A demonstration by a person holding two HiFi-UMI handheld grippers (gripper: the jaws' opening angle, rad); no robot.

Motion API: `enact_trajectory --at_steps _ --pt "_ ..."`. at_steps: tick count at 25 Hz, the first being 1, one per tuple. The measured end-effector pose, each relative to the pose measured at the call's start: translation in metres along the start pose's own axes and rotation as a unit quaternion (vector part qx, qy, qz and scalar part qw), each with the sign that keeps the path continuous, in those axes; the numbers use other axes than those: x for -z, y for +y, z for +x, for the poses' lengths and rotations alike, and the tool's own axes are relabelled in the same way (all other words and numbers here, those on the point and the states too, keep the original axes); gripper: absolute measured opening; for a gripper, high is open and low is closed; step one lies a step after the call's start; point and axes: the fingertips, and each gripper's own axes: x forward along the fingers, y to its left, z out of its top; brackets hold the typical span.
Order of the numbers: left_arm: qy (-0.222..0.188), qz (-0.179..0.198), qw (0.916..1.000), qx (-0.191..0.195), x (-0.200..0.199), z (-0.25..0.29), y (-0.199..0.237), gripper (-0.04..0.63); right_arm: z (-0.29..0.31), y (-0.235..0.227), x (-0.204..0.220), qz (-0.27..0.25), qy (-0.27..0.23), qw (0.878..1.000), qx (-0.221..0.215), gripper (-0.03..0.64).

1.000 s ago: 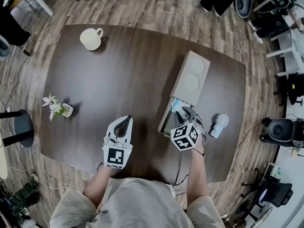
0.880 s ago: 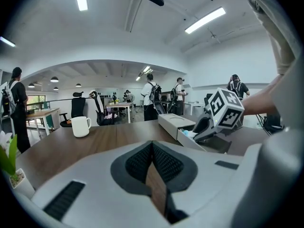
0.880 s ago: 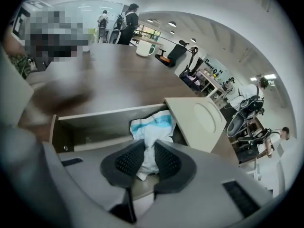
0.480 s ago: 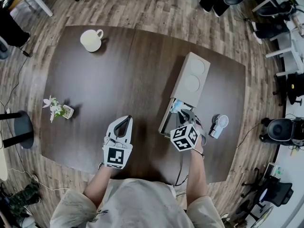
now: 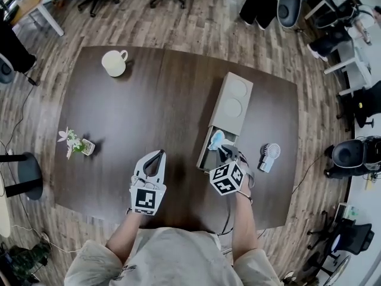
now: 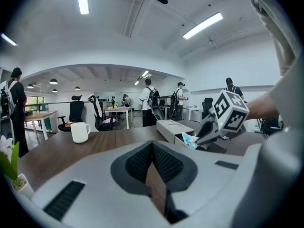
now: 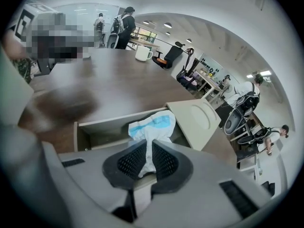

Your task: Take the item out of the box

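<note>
A long beige box lies on the dark table, its drawer pulled out toward me. My right gripper is over the drawer's open end, shut on a crumpled white and blue item. In the right gripper view the item hangs up out of the drawer, its lower end pinched between the black pads. My left gripper rests on the table left of the box, shut and holding nothing. In the left gripper view the box and the item show to the right.
A white mug stands at the far left corner. A small flower pot sits near the left edge. A small hand fan lies right of the box. Office chairs ring the table on the wooden floor.
The right gripper has drawn back slightly toward me, and the white and blue item now stands clear above the drawer. The left gripper has stayed in place.
</note>
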Motion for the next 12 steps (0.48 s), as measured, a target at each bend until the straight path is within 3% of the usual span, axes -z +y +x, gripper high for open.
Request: enact_trajectory --at_steps 12 --pt "-0.044 0.020 0.9983 0.031 -0.030 -0.035 -0.010 0.002 -0.065 0.021 -0.010 0.061 -0.043 0.996 0.045 0.032"
